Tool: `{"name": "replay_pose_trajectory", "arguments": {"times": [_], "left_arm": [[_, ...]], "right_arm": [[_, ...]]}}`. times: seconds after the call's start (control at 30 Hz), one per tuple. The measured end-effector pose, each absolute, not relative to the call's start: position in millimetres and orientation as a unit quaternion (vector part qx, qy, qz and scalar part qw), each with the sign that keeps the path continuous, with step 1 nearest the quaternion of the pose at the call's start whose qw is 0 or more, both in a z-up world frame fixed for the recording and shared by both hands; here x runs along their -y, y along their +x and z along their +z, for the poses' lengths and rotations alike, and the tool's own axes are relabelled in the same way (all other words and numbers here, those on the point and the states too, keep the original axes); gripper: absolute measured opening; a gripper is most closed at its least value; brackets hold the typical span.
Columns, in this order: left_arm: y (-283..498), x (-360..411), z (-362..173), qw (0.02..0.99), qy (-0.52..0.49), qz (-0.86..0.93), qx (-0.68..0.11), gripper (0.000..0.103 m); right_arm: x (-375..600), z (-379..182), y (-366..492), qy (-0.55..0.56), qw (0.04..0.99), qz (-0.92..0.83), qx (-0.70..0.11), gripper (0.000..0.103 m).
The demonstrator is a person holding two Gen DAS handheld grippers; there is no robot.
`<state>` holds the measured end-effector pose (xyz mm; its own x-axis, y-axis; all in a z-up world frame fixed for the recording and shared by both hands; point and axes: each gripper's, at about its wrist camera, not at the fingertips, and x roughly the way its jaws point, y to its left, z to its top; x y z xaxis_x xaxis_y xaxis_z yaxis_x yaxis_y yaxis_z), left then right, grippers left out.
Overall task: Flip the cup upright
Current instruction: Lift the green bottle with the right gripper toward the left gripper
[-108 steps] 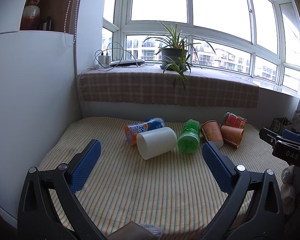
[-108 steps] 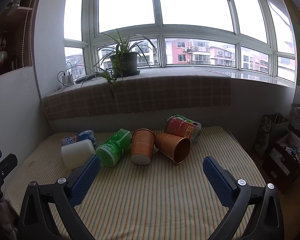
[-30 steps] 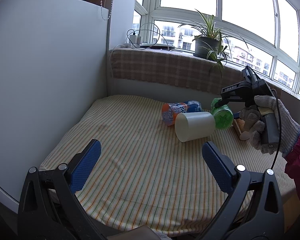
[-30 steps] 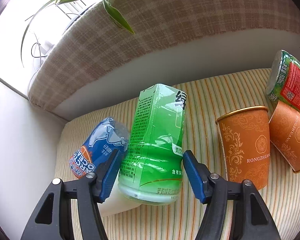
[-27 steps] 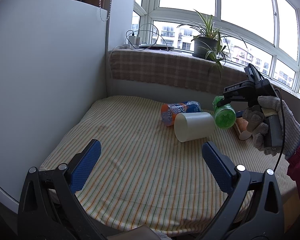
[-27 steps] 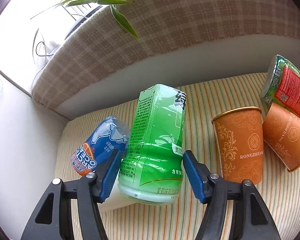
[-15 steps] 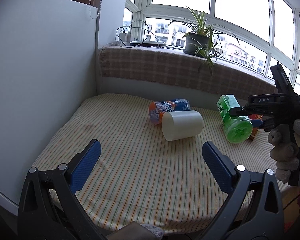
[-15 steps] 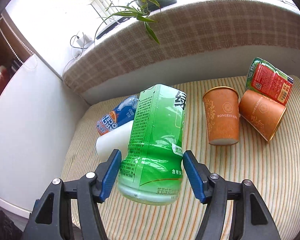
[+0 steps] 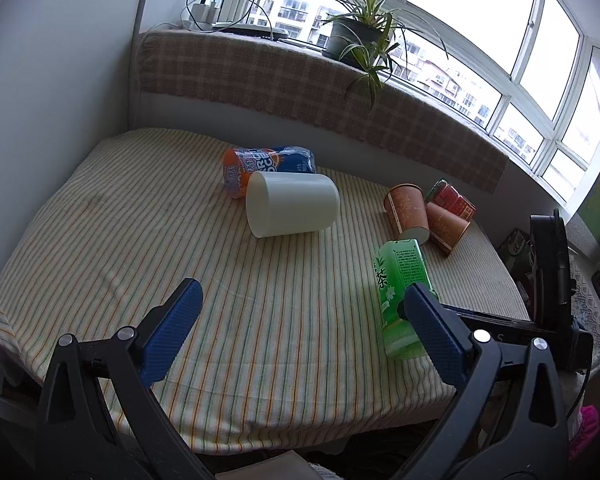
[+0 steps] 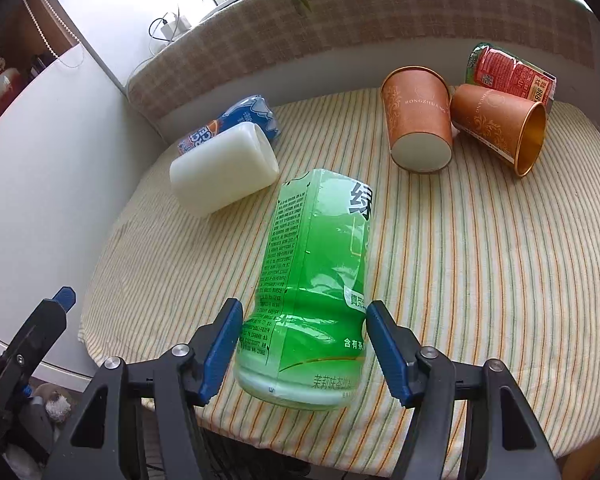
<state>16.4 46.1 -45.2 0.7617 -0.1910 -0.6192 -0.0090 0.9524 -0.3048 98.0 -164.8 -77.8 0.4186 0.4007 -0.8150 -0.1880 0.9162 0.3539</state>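
I am holding the green cup (image 10: 316, 292) over the near part of the striped table (image 10: 480, 280), my right gripper (image 10: 303, 354) clamping its lower body so I can turn it upright. My left gripper (image 9: 296, 332) is hanging apart, empty, beside it.

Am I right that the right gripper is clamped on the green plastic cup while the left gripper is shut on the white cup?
Not quite. The right gripper is clamped on the green plastic cup, but the left gripper is open and holds nothing. The left wrist view shows the white cylindrical cup lying on its side on the striped cloth, apart from its fingers.
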Motion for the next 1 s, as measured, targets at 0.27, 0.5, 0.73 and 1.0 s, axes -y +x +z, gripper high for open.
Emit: {"name": "replay_pose_trajectory", "arguments": {"times": [0.27,0.5,0.73,1.0], "left_arm": [[21.7,-41.2,-43.3,0.924,-0.147,-0.051,-0.349,0.102],[34.4,-35.8,-47.4,0.918,-0.146,-0.056,-0.365,0.102],[61.5,-19.8,-58.8,0.890,-0.171,-0.111,-0.408,0.102],[103.4,3.1,-75.5,0.835,-0.232,-0.178,-0.466,0.095]], "right_arm": [[165.5,-78.9,92.7,0.088,0.844,0.170,-0.500,0.068],[183.4,-60.2,74.8,0.085,0.868,0.170,-0.458,0.080],[220.4,-36.3,39.4,0.050,0.908,0.110,-0.401,0.088],[250.8,-24.1,-4.9,-0.010,0.944,0.016,-0.330,0.100]]}}
